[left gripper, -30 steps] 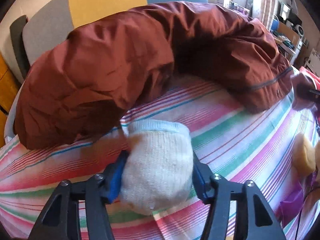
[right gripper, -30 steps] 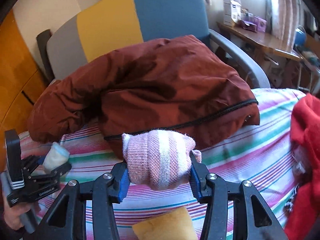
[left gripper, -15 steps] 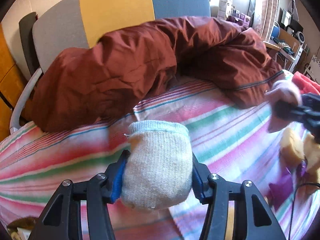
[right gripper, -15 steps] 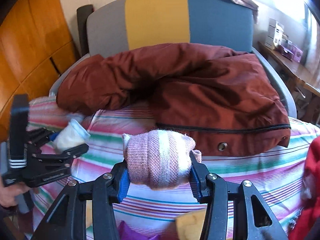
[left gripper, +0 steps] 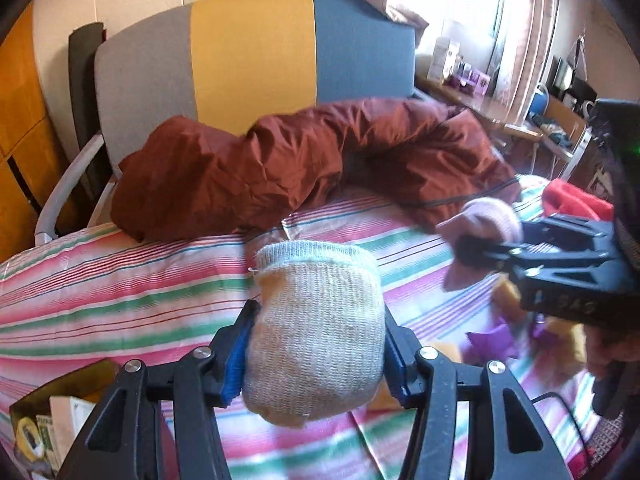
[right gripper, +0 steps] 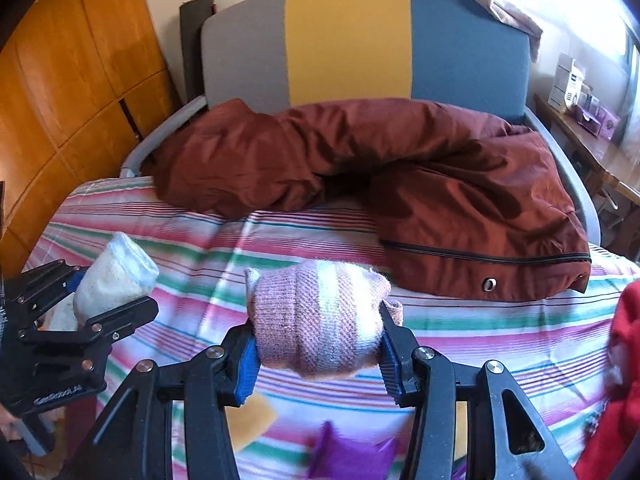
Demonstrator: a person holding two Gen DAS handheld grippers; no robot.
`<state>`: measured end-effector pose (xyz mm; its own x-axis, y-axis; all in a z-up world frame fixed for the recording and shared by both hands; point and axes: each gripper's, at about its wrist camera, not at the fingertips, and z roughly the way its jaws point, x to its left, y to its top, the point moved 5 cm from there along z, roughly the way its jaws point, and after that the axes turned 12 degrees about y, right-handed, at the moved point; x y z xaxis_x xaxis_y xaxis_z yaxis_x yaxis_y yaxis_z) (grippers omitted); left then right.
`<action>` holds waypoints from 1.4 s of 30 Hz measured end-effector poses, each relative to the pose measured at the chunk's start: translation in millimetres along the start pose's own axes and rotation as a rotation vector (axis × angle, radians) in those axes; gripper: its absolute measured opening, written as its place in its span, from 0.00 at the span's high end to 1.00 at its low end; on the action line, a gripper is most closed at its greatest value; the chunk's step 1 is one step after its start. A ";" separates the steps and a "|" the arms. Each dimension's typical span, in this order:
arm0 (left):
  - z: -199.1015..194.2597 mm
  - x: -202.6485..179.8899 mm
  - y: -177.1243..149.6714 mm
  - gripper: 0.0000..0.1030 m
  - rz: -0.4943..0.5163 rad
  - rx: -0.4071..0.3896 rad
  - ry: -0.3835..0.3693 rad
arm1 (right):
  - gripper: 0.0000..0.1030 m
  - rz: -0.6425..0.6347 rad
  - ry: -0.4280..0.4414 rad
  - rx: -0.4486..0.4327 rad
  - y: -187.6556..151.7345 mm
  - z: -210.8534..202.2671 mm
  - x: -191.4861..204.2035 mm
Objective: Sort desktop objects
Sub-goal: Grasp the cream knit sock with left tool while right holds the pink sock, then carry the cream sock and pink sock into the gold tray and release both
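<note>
My left gripper (left gripper: pixel 314 344) is shut on a rolled cream sock (left gripper: pixel 316 328) and holds it above the striped bedsheet (left gripper: pixel 120 280). My right gripper (right gripper: pixel 318 344) is shut on a rolled pink-and-white sock (right gripper: pixel 320 320), also held above the sheet. In the left wrist view the right gripper (left gripper: pixel 480 240) with the pink sock (left gripper: pixel 488 216) shows at the right. In the right wrist view the left gripper (right gripper: pixel 104 292) with the cream sock (right gripper: pixel 116 276) shows at the left.
A rust-red jacket (right gripper: pixel 400 184) lies across the back of the sheet before a grey, yellow and blue chair back (right gripper: pixel 352 44). Yellow (right gripper: pixel 248 420) and purple (right gripper: pixel 352 456) soft items lie below. Red cloth (right gripper: pixel 616 380) is at right. A box (left gripper: pixel 52 412) sits lower left.
Both grippers have risen and drawn back from the jacket with their socks still held. More of the chair back and the sheet is in view, and the two grippers are closer together.
</note>
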<state>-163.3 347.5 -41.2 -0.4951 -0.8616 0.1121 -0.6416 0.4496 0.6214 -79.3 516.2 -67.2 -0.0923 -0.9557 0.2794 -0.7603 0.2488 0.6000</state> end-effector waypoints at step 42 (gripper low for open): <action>-132.4 156.2 -168.5 0.46 -0.273 -0.067 0.166 | 0.51 -0.012 0.280 0.032 -100.9 5.7 216.9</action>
<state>-54.9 105.9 -25.8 -0.2037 -0.9774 0.0559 -0.6951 0.1846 0.6948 -26.2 282.8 -71.4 0.0941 -0.8770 0.4712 -0.7803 0.2290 0.5820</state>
